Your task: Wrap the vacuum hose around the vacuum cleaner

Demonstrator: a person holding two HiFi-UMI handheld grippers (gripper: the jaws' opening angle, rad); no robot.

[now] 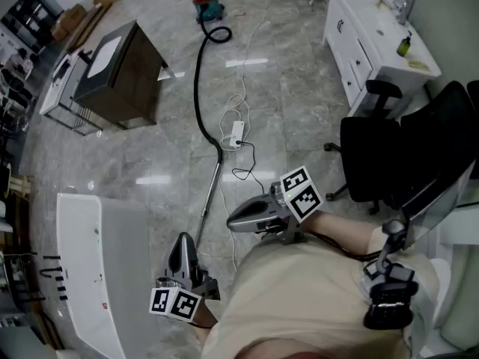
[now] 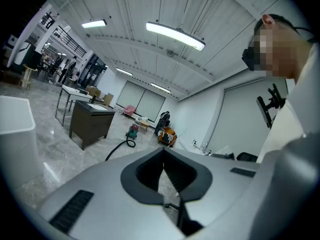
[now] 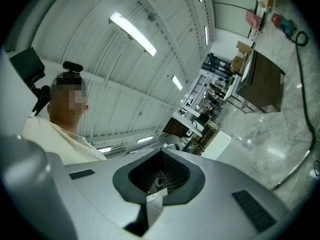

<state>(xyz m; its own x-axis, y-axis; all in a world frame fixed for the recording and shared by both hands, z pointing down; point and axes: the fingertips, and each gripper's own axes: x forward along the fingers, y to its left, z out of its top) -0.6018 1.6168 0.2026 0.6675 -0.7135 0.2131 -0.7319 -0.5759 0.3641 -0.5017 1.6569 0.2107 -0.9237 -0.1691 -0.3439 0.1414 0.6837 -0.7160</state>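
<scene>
Hose (image 1: 197, 88): head view, black, on floor, long axis running from vacuum (image 1: 203, 3) at top down to wand (image 1: 210, 193). Wand's lower end near left gripper (image 1: 182, 244) and right gripper (image 1: 238, 220).
Left gripper view: jaws together, empty; hose well ahead.
Right gripper view: jaws together, empty; hose at right edge.

Lower centre: grey hand-held gripper (image 2: 163, 159), jaws pressed together. Just above, left of mid-frame: small red-and-green vacuum cleaner (image 2: 132, 131) on the marble floor (image 2: 45, 164), black vacuum hose (image 2: 119, 148) curling from it toward the camera. Further left: dark bench (image 2: 91, 121). Right edge: person (image 2: 295, 109) in a pale top.
</scene>
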